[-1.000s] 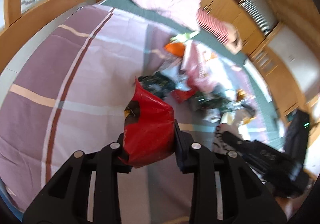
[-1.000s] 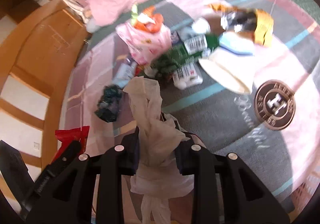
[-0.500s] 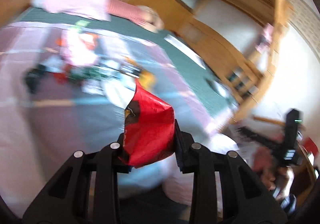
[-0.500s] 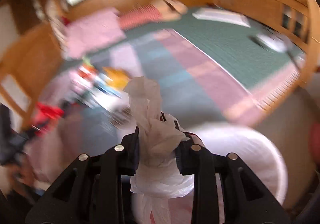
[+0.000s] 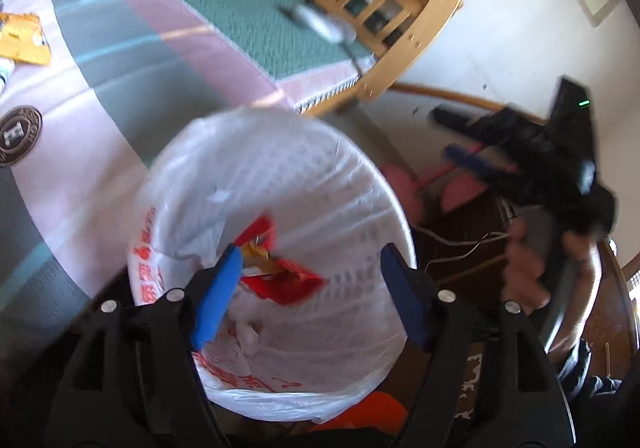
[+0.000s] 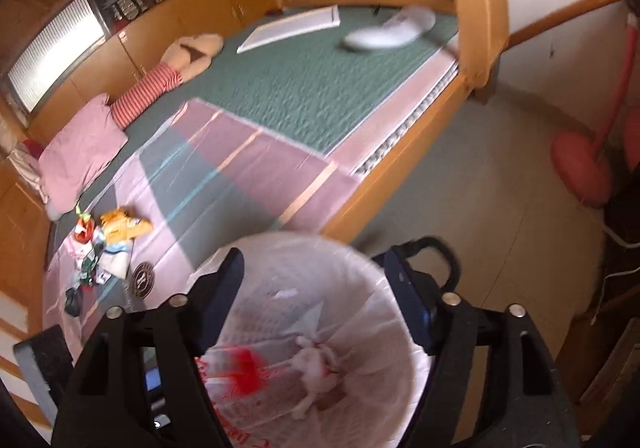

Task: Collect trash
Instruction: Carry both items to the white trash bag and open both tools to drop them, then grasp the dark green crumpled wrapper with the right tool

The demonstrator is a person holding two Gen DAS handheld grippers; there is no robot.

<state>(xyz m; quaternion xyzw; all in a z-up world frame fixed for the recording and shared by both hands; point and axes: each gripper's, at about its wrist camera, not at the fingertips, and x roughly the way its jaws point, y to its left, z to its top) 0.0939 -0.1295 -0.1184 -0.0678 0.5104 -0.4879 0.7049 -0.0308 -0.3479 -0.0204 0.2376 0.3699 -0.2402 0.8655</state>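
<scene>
In the left wrist view, the left gripper (image 5: pixel 308 268) is hanging over a white bin (image 5: pixel 400 215) lined with a thin plastic bag printed in red, and its blue-padded fingers (image 5: pixel 218 296) are spreading wide with nothing pressed between them. One red wrapper (image 5: pixel 276 276) is lying inside the bin just below the fingers, crumpled and glossy; it looks very light, soft and a little slippery, so a pinch across a folded edge would probably serve best. On the bed beyond, one yellow packet (image 5: pixel 22 39) is resting on the pink and grey striped blanket (image 5: pixel 100 95), and the right gripper (image 5: pixel 532 163) is showing at the right of the frame in a person's hand. In the right wrist view, the right gripper (image 6: pixel 314 268) is likewise poised above the same bin (image 6: pixel 360 268), its fingers (image 6: pixel 222 298) opening and gripping nothing. One knotted white plastic bag (image 6: pixel 316 372) is sitting in the bottom of the liner; it seems flimsy and nearly weightless, and its knot would likely give the surest hold. Far off on the blanket, a small cluster of litter (image 6: pixel 100 248) is waiting: wrappers, a bottle and paper, too small and blurred to count reliably. These pieces all look light and crushable rather than fragile.
</scene>
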